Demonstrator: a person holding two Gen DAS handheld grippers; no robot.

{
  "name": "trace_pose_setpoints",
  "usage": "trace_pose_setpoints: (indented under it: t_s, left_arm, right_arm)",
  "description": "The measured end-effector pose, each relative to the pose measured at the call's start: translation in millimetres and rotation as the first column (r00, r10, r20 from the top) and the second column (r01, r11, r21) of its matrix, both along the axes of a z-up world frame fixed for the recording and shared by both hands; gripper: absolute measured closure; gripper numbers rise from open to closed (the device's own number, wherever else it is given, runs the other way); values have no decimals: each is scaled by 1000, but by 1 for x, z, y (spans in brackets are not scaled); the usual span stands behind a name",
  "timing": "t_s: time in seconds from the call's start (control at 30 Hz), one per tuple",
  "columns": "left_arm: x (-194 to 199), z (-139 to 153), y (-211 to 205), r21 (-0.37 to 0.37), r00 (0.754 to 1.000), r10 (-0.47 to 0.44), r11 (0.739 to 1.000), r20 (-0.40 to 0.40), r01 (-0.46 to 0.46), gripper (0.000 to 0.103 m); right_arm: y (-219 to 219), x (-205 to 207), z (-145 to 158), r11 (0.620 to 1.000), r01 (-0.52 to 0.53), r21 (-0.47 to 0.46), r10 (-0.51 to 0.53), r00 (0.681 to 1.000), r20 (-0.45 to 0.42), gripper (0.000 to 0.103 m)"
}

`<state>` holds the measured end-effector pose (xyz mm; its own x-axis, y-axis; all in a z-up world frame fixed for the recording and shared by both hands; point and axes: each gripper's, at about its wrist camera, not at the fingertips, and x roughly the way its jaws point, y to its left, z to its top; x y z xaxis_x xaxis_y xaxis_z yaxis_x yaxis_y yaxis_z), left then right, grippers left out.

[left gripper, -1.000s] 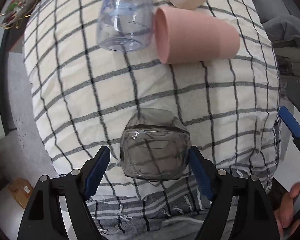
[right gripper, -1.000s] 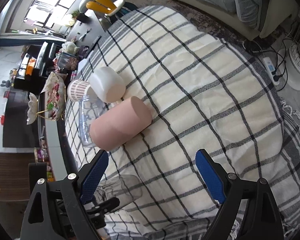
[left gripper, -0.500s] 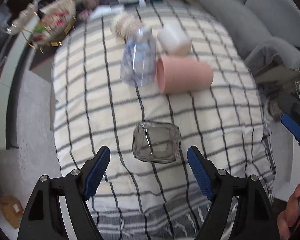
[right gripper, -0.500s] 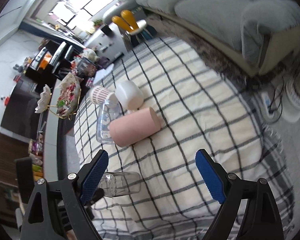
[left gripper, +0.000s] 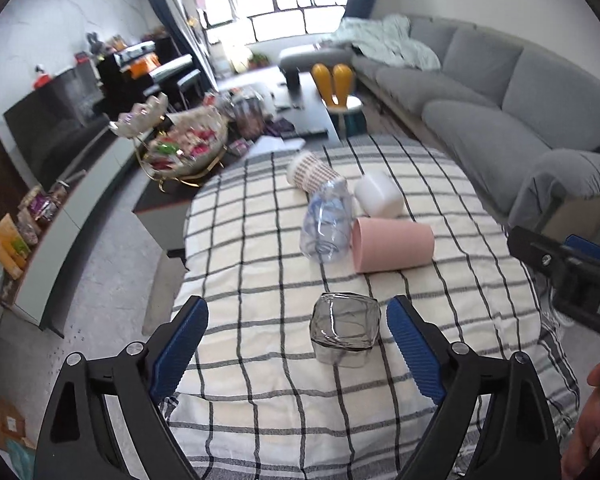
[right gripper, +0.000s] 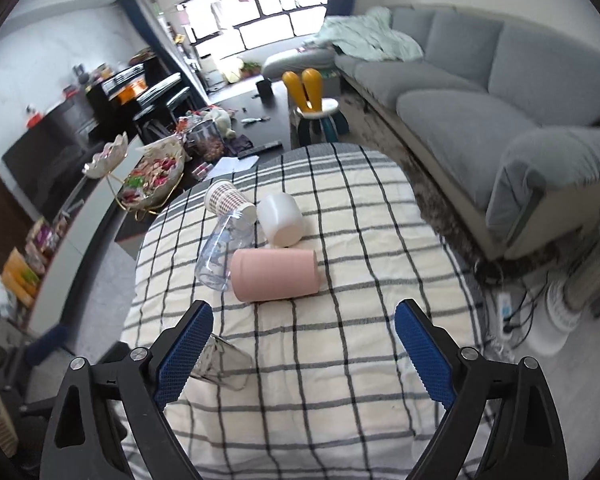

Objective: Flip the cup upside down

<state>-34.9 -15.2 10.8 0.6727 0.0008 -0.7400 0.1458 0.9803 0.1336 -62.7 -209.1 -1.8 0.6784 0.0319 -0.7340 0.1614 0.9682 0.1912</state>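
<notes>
A smoky grey glass cup (left gripper: 345, 331) stands base-up on the checked tablecloth (left gripper: 260, 264), near the front edge. My left gripper (left gripper: 298, 350) is open and empty, raised above and behind the cup, which sits nearer its right finger. In the right wrist view the same cup (right gripper: 222, 364) shows partly behind the left finger. My right gripper (right gripper: 305, 350) is open and empty, raised over the cloth.
Beyond the grey cup lie a pink cup (left gripper: 392, 244) on its side, a clear bluish plastic cup (left gripper: 327, 222), a white cup (left gripper: 378, 199) and a patterned paper cup (left gripper: 310, 172). A grey sofa (left gripper: 480, 96) stands right; a snack stand (left gripper: 180, 148) stands left.
Both grippers have pulled up and back from the table, so the view widens to the room. The grey cup stays standing base-up on the cloth, now farther from my left fingers.
</notes>
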Motion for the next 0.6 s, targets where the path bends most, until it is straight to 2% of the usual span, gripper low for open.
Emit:
trace_pose_setpoints:
  t_s: [0.13, 0.27, 0.6]
  left_arm:
    - [-13, -1, 8, -23, 998, 42, 999, 53, -40, 2]
    - [-23, -4, 15, -34, 994, 69, 997, 80, -66, 1]
    - [-37, -14, 24, -64, 991, 102, 993, 82, -96, 1]
  right_arm:
    - [9, -8, 3, 998, -16, -57, 19, 999, 43, 8]
    - [17, -15, 3, 995, -32, -98, 40, 996, 74, 3]
    - [35, -28, -5, 983, -44, -180, 62, 994, 95, 1]
